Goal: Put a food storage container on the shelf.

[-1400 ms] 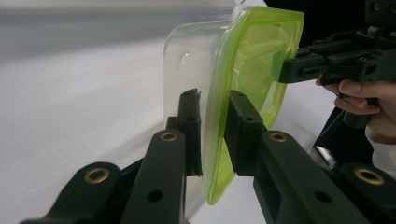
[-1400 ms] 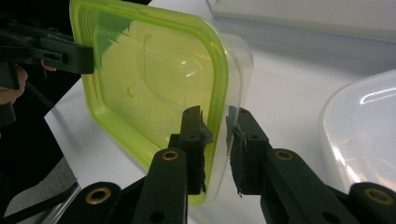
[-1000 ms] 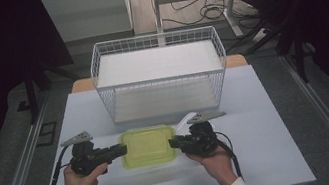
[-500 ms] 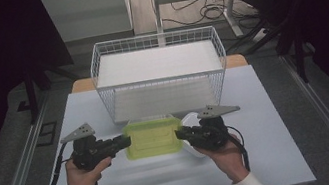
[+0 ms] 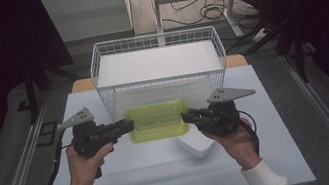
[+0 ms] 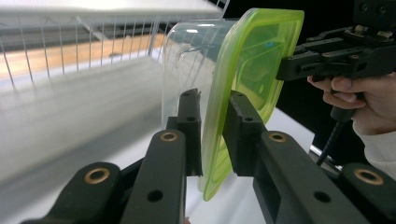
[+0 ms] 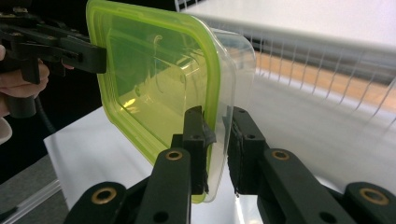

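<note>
While both sets of jaws are clenched on opposite ends of one item, the load hangs between them, clear of the counter (image 5: 131,179).

Left gripper (image 5: 122,127): in the left gripper view, its two black jaws are closed on the rim of the container (image 6: 219,79), one jaw on the clear body side, the other on the green lid (image 6: 252,65) side. The lid edge passes straight through the gap between the jaws.

Right gripper (image 5: 189,116): in the right gripper view, its jaws grasp the opposite rim of the same container in the same way, with the lid on one side and the clear tub wall on the other.

Container position: in the high view the container spans the space between the two jaw sets, lid side facing the camera, and appears tilted up on edge rather than lying flat. Each gripper view shows the other gripper at the far end of the container.

Beyond the jaws: a white wire basket (image 5: 99,78) stands just behind the container. A white foam sheet (image 5: 157,63) lies in the basket.

Below and beside the right jaws, a white object (image 5: 196,145) rests on the counter; what it is cannot be told.
</note>
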